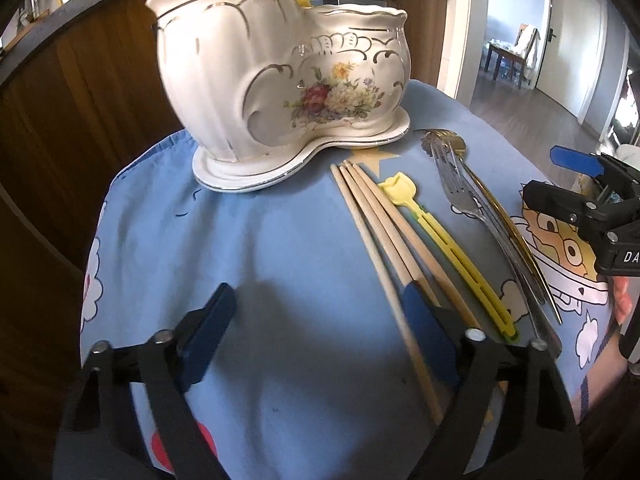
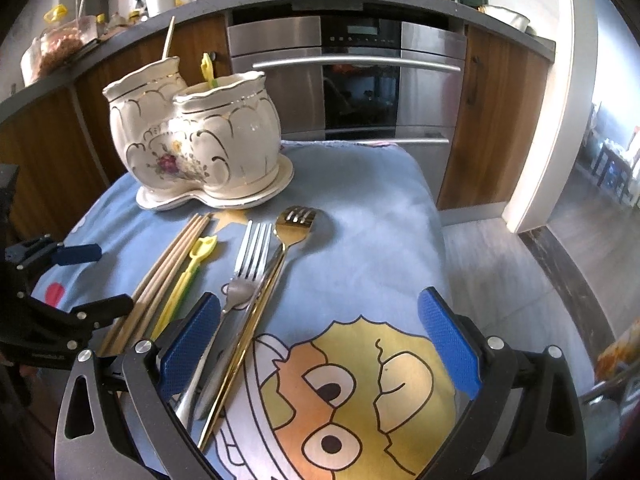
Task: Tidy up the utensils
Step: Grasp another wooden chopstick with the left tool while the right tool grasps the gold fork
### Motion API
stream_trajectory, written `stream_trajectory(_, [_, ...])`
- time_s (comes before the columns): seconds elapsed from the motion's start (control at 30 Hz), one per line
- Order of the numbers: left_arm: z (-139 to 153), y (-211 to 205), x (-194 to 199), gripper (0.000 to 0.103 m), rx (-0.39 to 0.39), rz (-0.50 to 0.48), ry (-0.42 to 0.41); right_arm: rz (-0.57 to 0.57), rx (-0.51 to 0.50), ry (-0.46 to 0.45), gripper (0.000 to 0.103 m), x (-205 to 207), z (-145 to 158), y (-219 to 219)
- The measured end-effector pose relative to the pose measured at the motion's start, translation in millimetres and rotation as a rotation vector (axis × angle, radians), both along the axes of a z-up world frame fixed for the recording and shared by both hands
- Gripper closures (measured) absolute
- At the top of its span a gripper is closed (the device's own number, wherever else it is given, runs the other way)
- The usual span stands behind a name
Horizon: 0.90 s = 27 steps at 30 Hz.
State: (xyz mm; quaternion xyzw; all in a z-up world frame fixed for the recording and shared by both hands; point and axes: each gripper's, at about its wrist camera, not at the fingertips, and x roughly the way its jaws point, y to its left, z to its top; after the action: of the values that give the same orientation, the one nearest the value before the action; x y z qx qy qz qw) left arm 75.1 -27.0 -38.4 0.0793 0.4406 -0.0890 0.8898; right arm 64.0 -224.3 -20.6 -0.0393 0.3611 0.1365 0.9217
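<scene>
A: Kitchen cabinets and a steel oven (image 2: pixel 352 80) stand behind the blue cartoon cloth (image 1: pixel 280 240) you're working over. What sits on it?

B: Your landmark is the white floral ceramic holder (image 1: pixel 280 80), a double pot on its own saucer at the far end of the cloth. One yellow piece (image 2: pixel 207 67) pokes out of its lower compartment, and a pale stick (image 2: pixel 169 38) stands in the taller one.

A: And the loose utensils?

B: All lie on the near side of the holder, handles pointing toward you. Closest to its saucer are the wooden chopsticks (image 1: pixel 376 220), bunched together. Just beside them, farther from the holder's tall pot, lies the yellow plastic pick (image 1: pixel 440 240). Beyond that come the silver fork (image 2: pixel 250 264) and the gold fork (image 2: pixel 294 220), side by side and touching along their handles.

A: Where are your grippers?

B: Your left gripper (image 1: pixel 320 340) hovers low on the near side of the holder, jaws wide apart and holding nothing; its right finger (image 1: pixel 424 320) overlaps the chopstick handles in view, though contact can't be judged. Your right gripper (image 2: pixel 320 344) is also spread wide and empty, its left pad (image 2: pixel 188 344) just beside the fork handles, over the cartoon face (image 2: pixel 352 392) printed on the cloth.
</scene>
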Motion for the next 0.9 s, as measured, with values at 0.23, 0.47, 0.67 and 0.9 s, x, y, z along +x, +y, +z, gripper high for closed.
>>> stream_trajectory(0.23, [0.6,-12.6,5.0,0.073,-0.014,-0.070,0.023,-0.013,0.015,0.041,0.009,21.5,-1.6,0.6])
stream_trajectory(0.47, [1.2,-10.6,5.7,0.087,-0.019,-0.082,0.028,0.024,0.038,0.112,0.053,43.1,-5.8,10.3])
stream_trajectory(0.67, [0.6,-7.7,5.5,0.087,-0.023,-0.086,0.026,0.057,0.044,0.155,0.082,52.6,-14.6,22.6])
stream_trajectory(0.9, [1.1,-6.2,8.5,0.088,-0.028,-0.092,0.030,0.046,0.117,0.188,0.085,66.6,-20.3,21.3])
